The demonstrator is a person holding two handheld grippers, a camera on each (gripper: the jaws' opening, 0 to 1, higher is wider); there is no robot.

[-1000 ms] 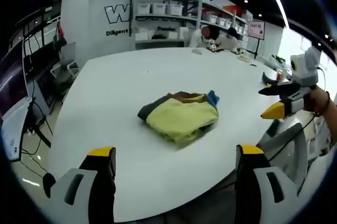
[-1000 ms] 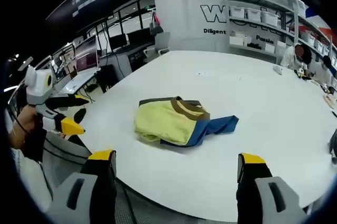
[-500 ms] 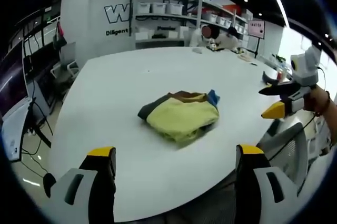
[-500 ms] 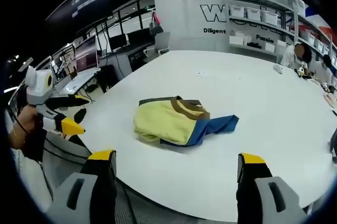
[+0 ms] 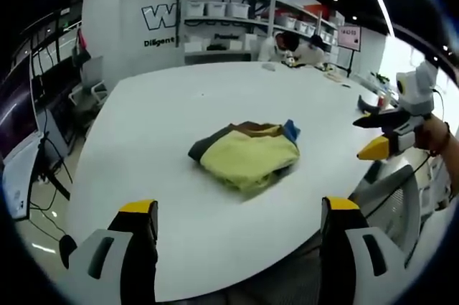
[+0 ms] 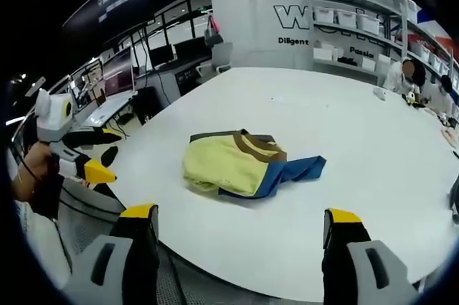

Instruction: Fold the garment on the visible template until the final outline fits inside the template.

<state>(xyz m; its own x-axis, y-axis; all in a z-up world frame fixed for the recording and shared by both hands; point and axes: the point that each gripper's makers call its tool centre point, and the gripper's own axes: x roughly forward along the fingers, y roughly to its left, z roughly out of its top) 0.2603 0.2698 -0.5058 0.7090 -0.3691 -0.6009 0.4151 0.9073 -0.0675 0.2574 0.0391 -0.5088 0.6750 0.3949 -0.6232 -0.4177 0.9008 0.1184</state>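
Nearest in the left gripper view, the left gripper [image 5: 240, 237] has its two yellow-tipped jaws spread wide apart with nothing between them, held back at the near edge of the white table [image 5: 158, 125]. In the right gripper view, the right gripper [image 6: 240, 237] stands the same way, its jaws apart and empty, at the table's near edge. Beyond both, well clear of either set of jaws and roughly in the middle of the table, lies the garment [image 5: 246, 154], folded into a compact bundle: a yellow panel on top, a brown band along its far edge, and dark fabric showing at one end. Seen from the right gripper view, a blue part of the garment [image 6: 244, 165] sticks out flat from the bundle on the side away from the left gripper. No outline of a template can be made out on the table surface in these views; it may be too faint to see. Off the table's edge, each gripper appears in the other's view, held in a hand [image 5: 436, 136]. Past the far side of the table stand white shelves [image 5: 237, 21] holding bins against a wall with dark lettering, and a seated person [image 6: 401, 75] is at the table's far edge.
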